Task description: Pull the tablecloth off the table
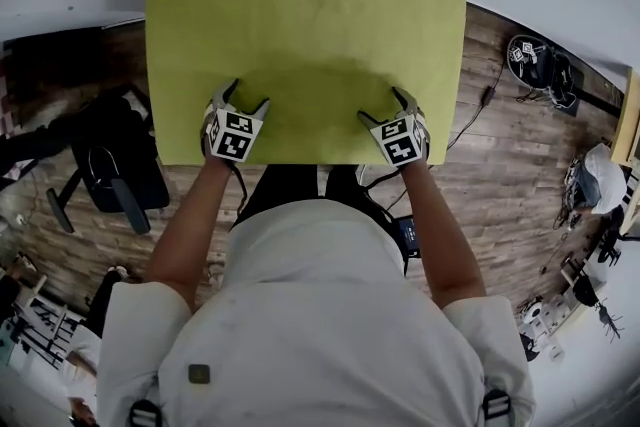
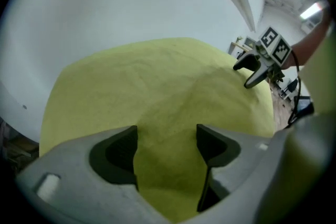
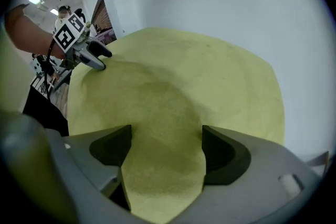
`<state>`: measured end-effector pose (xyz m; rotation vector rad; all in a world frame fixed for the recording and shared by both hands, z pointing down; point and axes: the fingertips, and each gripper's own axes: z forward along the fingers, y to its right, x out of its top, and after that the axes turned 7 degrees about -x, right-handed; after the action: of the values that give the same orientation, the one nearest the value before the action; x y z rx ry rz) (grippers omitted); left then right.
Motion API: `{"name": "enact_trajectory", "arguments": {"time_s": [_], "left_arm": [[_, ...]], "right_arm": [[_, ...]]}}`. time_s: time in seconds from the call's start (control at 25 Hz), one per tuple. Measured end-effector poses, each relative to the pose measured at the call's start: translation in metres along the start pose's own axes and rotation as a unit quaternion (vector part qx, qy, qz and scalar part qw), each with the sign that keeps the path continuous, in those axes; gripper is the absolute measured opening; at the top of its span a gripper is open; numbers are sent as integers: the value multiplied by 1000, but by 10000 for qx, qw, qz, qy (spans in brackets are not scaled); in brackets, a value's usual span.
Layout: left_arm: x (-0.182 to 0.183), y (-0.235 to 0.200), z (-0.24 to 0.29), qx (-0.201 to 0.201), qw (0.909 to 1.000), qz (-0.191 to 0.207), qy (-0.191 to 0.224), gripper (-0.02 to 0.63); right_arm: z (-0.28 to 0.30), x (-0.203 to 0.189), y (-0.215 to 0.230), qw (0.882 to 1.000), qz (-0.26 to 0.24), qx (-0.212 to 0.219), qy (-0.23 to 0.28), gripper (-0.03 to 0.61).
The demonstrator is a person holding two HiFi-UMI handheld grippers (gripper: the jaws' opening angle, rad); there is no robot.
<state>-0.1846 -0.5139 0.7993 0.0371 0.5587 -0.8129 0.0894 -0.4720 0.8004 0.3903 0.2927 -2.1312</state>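
- My left gripper [image 1: 248,97]: jaws wide apart, nothing clamped; only the yellow-green tablecloth [image 1: 300,15] shows between them.
- My right gripper [image 1: 383,107]: also wide apart and empty, with cloth below.
- Both point down at the cloth's near edge, well apart from each other.
- The tablecloth is spread flat and hides the surface; wooden floor [image 1: 500,185] lies around it.
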Motion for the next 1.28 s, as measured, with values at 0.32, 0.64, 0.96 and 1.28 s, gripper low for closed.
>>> {"name": "enact_trajectory", "arguments": {"time_s": [0.32, 0.64, 0.96, 1.28], "left_arm": [[0, 2, 1, 36, 9999, -97, 75, 349], [9, 15, 6, -102, 9997, 225, 81, 74], [14, 18, 10, -171, 9998, 55, 126, 2], [28, 22, -13, -431, 9981, -369, 250, 2]], "right_arm": [[0, -1, 0, 9999, -94, 52, -32, 416], [0, 8, 0, 10000, 34, 20, 57, 232], [3, 18, -16, 9988, -445, 30, 211, 17], [-26, 32, -13, 9988, -339, 80, 340, 14]]}}
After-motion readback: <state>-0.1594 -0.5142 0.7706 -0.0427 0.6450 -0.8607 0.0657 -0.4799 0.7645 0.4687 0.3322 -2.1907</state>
